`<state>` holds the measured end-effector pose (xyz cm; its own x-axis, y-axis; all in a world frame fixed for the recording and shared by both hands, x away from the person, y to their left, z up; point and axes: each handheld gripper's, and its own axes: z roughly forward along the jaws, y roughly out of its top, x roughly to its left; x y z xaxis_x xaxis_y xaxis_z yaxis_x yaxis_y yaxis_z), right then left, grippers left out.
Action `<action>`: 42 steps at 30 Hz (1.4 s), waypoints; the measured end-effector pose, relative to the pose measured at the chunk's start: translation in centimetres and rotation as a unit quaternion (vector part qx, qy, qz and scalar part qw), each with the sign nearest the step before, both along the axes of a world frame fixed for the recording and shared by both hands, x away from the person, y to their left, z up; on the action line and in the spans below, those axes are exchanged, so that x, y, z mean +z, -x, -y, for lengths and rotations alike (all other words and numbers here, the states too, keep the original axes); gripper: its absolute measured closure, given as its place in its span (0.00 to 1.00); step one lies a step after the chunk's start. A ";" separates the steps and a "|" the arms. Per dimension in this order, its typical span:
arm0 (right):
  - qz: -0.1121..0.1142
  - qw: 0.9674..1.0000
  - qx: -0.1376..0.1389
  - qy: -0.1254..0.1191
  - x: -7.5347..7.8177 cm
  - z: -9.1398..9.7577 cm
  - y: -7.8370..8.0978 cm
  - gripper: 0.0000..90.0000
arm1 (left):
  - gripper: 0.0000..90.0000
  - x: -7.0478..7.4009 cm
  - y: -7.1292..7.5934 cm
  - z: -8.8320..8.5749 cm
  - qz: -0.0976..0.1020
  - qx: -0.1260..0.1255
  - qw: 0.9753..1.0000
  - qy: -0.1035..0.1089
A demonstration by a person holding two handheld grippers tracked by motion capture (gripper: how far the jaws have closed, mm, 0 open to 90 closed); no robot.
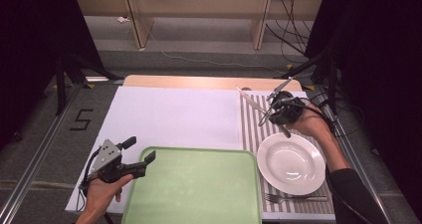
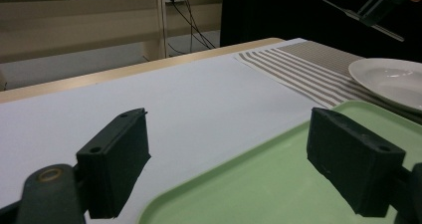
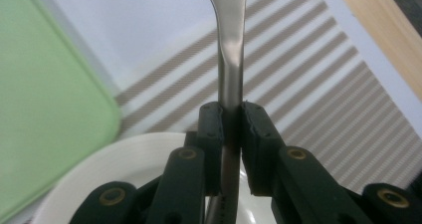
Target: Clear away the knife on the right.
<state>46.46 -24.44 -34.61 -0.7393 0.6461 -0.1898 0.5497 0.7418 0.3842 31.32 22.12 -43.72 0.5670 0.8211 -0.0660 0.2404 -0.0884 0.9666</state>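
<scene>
A green tray (image 1: 199, 189) lies at the near edge of the white sheet (image 1: 174, 114) that covers most of the wooden table (image 1: 209, 82). Right of it, a striped placemat (image 1: 254, 119) bears a white plate (image 1: 291, 163), just beside the tray. A fork (image 1: 293, 198) lies on the mat in front of the plate. Cables (image 1: 288, 15) trail across the floor beyond, perhaps from a wall socket

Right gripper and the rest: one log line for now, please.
right gripper: shut on knife, above striped mat | left gripper: open, over green tray | plate, fork: on mat
</scene>
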 end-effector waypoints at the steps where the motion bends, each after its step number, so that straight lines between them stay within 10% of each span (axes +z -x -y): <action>1: 0.000 1.000 0.007 -0.004 -0.1 -0.3 0.4 0.89 | 0.18 0.0 0.0 0.0 0.002 -0.002 1.000 0.003; 22: -0.008 0.994 0.069 -0.088 -2.1 -5.6 8.3 0.89 | 0.18 0.1 0.1 0.0 0.003 0.004 1.000 0.001; 42: -0.045 0.992 0.099 -0.066 -4.2 -8.8 13.9 0.89 | 0.18 0.2 0.3 -0.3 0.011 0.010 1.000 0.000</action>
